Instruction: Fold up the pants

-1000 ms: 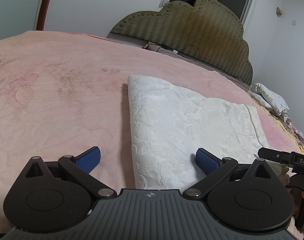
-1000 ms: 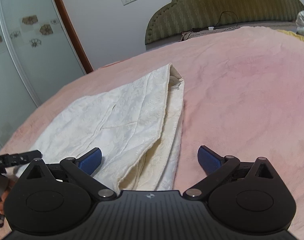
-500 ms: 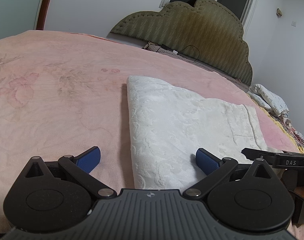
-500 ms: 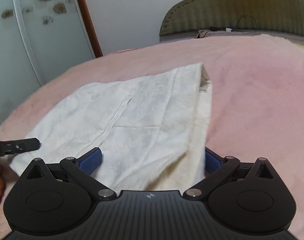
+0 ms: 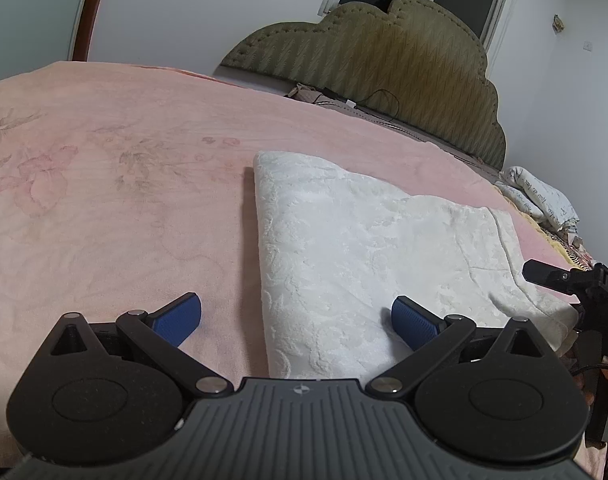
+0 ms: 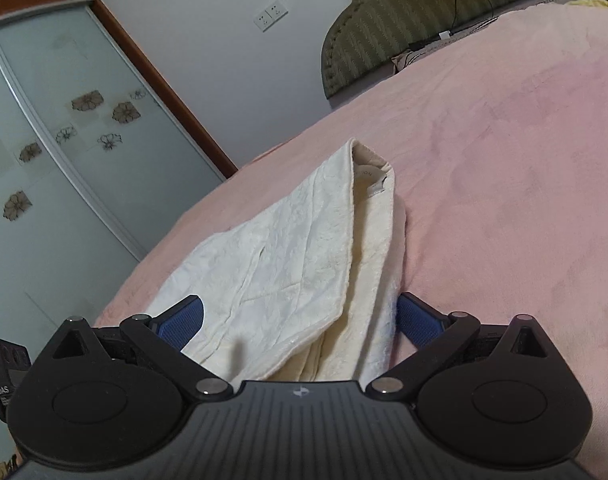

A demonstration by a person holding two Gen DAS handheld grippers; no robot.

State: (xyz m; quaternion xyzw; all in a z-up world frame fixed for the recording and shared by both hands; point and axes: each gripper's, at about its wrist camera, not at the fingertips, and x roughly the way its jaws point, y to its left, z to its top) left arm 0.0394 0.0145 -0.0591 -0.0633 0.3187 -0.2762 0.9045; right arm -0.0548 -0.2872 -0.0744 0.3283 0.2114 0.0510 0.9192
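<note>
Tilting since the earlier frame, the right gripper (image 6: 299, 318) now has its fingers spread around the near end of the folded white pants (image 6: 287, 256) at lower centre. On the pink bed (image 5: 103, 200), the left gripper (image 5: 295, 318), fingers likewise apart, straddles the pants' left edge.

We see soft, even indoor light from above, moderately bright, with no glare. A narrow shadow lies along the left edge of the pants (image 5: 344, 248) on the bed (image 5: 123, 208). Fisheye distortion bows the bed and walls, corners darken, and the frames look sharp, without motion blur.
</note>
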